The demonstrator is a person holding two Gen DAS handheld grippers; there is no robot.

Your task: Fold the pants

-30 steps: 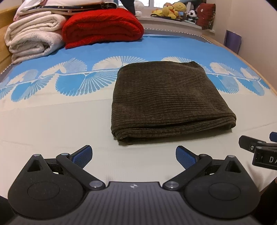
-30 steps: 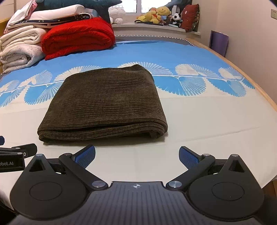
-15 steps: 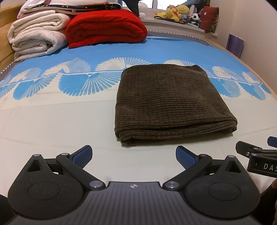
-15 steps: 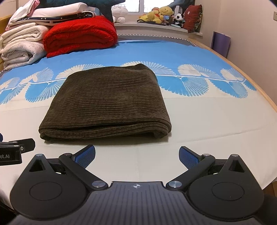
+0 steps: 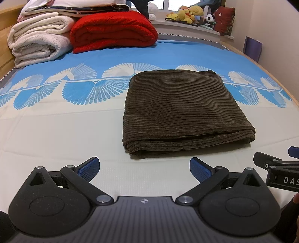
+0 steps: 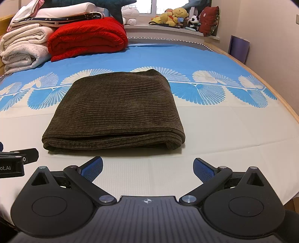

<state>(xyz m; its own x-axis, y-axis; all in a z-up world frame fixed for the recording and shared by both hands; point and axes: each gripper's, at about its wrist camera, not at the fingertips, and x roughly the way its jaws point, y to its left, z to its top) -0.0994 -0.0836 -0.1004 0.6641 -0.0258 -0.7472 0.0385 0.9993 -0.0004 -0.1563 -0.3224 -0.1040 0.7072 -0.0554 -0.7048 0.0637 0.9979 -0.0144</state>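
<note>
Dark brown corduroy pants (image 5: 179, 110) lie folded into a neat rectangle on the bed, also seen in the right wrist view (image 6: 117, 110). My left gripper (image 5: 143, 168) is open and empty, held just in front of the pants' near left edge. My right gripper (image 6: 147, 168) is open and empty, just in front of the near edge. Neither touches the pants. Part of the right gripper shows at the right edge of the left wrist view (image 5: 278, 172), and part of the left gripper at the left edge of the right wrist view (image 6: 16, 162).
The bed sheet (image 5: 56, 130) is cream with a blue fan pattern. A red folded blanket (image 5: 112, 30) and white folded blankets (image 5: 37, 44) sit at the far left. Stuffed toys (image 5: 190, 14) line the windowsill. The wooden bed edge (image 6: 280, 101) runs along the right.
Both grippers have drawn back a little and tilted, so the pants sit slightly farther off and higher in view. Both stay open. The pants have not moved.
</note>
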